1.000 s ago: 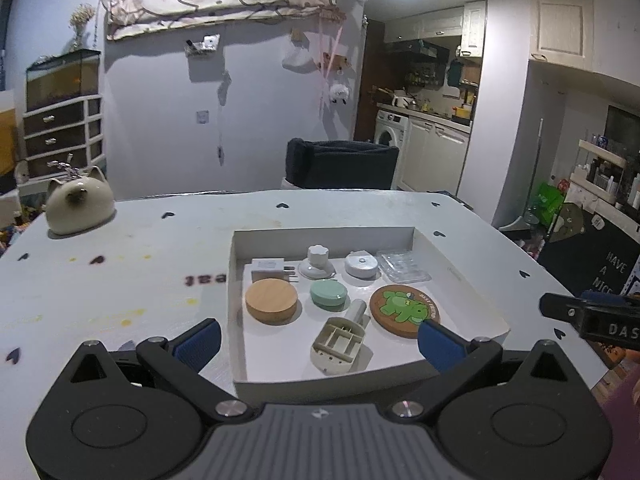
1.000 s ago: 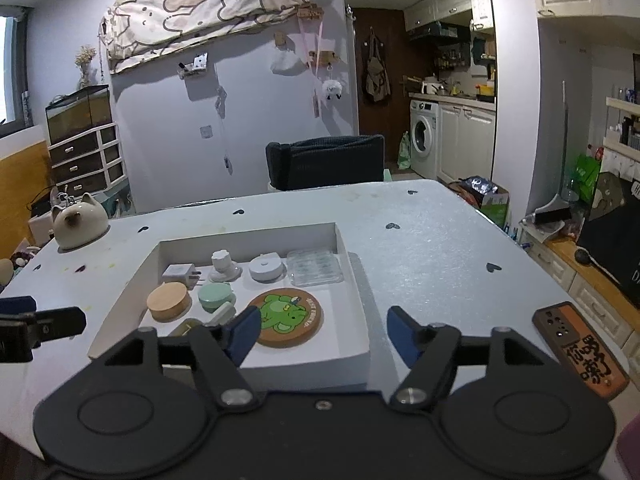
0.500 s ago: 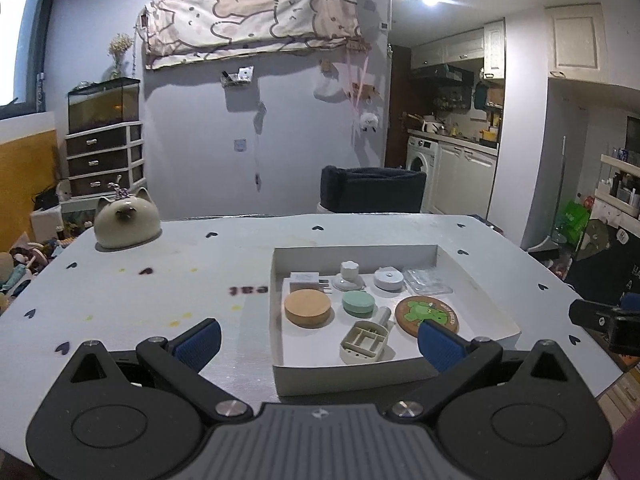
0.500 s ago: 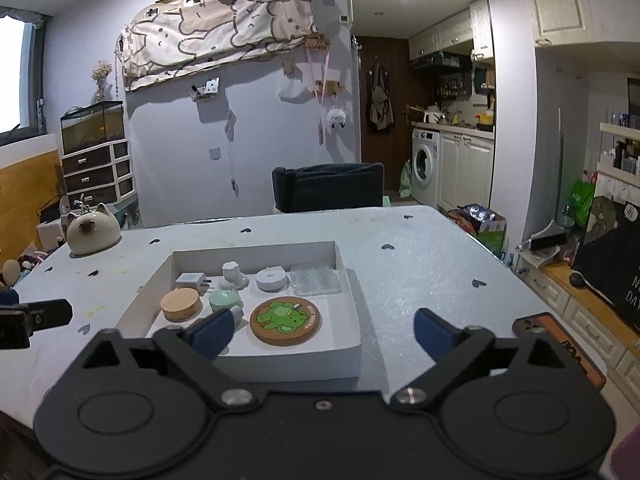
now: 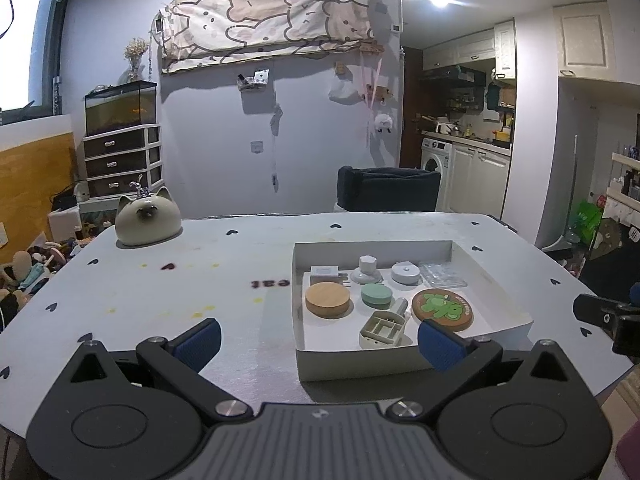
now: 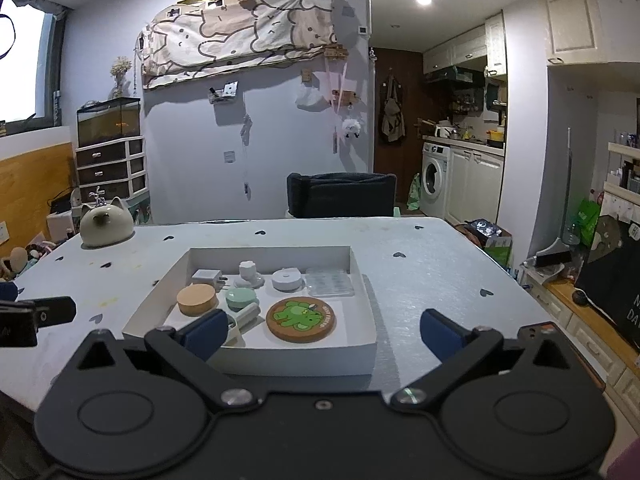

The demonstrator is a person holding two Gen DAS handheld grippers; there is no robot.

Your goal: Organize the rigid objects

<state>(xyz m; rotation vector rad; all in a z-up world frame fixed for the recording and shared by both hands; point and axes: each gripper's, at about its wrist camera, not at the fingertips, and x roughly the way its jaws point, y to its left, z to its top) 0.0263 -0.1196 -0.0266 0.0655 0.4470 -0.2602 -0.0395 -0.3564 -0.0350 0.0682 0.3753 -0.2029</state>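
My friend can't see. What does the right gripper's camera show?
A white tray on a grey table holds small things: a green dinosaur coaster, a wooden disc, a mint lid and a white plug. The right gripper is open and empty in front.

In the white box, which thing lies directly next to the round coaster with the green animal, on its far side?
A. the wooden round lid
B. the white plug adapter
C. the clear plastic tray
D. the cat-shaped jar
C: the clear plastic tray lies just behind the coaster in the white box; the wooden lid and the plug adapter are further left.
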